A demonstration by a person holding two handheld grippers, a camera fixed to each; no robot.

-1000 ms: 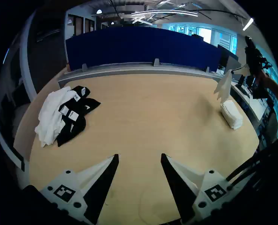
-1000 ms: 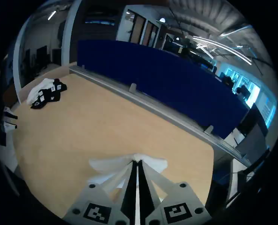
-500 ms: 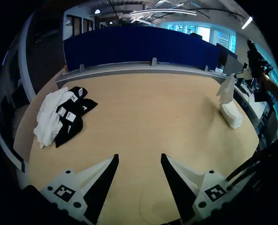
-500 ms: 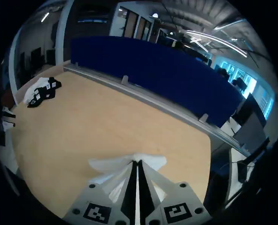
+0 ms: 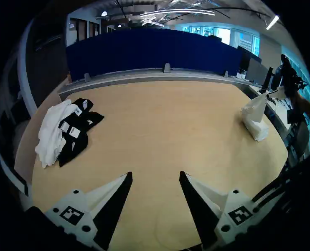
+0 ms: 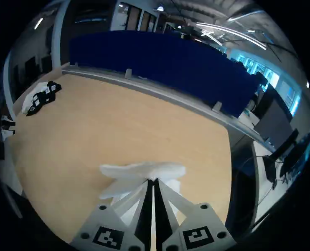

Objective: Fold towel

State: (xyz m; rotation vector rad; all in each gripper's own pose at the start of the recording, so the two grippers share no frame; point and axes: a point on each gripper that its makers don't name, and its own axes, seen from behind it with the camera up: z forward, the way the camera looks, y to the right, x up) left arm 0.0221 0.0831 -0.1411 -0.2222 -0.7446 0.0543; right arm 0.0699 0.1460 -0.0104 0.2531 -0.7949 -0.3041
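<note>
Since the towel (image 6: 143, 171) is pinched by only one edge, the right gripper (image 6: 153, 182) has little control over how the rest hangs. Its fingers are pressed together on the white cloth, which spreads just past the tips, sagging to the left of them. From the left gripper view, the bulk of the towel (image 5: 255, 121) lies bunched on the table (image 5: 167, 121) just below that grip.

I judge the step to be lifting the towel out of its heap so it can be laid flat. To do that well, raise it until the cloth hangs free, then find the neighbouring corner on the same edge rather than a middle fold.

The left gripper (image 5: 155, 172) is wide open and holds nothing. It hovers over bare wood, with the towel well off to its front right. It should cross to take that second corner. The pile of black and white cloths (image 5: 65, 129) lies far to its front left, so keep clear of it.
</note>
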